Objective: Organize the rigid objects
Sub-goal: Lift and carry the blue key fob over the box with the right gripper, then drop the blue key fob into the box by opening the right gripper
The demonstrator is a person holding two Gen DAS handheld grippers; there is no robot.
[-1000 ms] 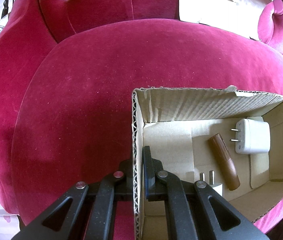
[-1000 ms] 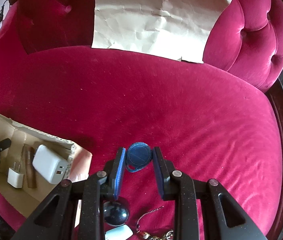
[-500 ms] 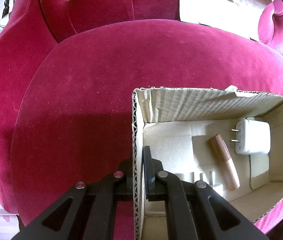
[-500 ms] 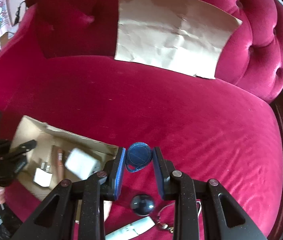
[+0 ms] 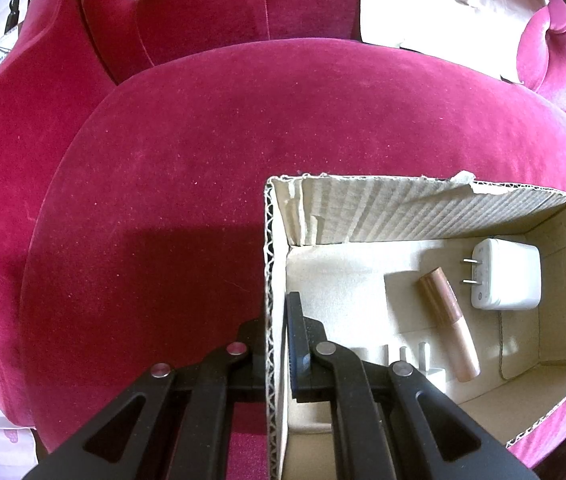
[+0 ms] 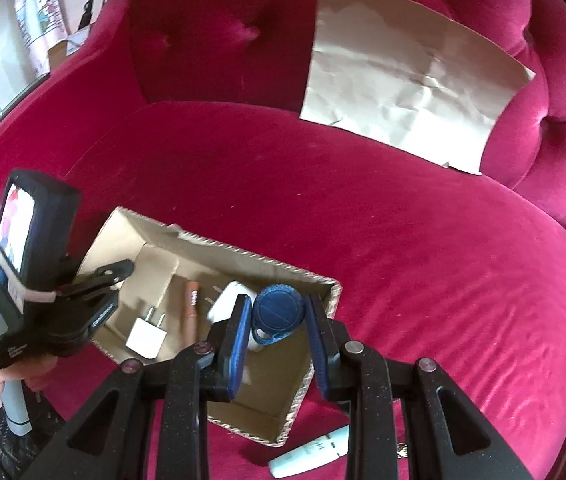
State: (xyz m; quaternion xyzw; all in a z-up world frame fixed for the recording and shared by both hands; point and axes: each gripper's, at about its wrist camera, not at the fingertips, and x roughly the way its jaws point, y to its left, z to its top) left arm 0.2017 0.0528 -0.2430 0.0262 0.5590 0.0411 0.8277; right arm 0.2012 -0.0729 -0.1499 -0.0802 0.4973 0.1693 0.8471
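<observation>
An open cardboard box (image 5: 435,208) (image 6: 299,400) sits on the red velvet sofa seat. Inside lie a large white charger (image 5: 507,274) (image 6: 225,304), a brown tube (image 5: 449,306) (image 6: 191,308) and a small white plug (image 6: 146,336) (image 5: 423,364). My left gripper (image 5: 277,312) is shut on the box's left wall; it also shows in the right wrist view (image 6: 95,284). My right gripper (image 6: 277,316) is shut on a round blue key fob (image 6: 277,312) and holds it above the box's right end.
A crumpled brown paper sheet (image 6: 407,92) (image 5: 443,12) leans on the sofa back. A white tube (image 6: 311,454) lies on the seat near the box's front corner. The tufted sofa arm (image 6: 563,100) rises at right.
My right gripper has carried the blue fob leftward from the open seat to above the box. The left gripper keeps its hold on the box wall.
</observation>
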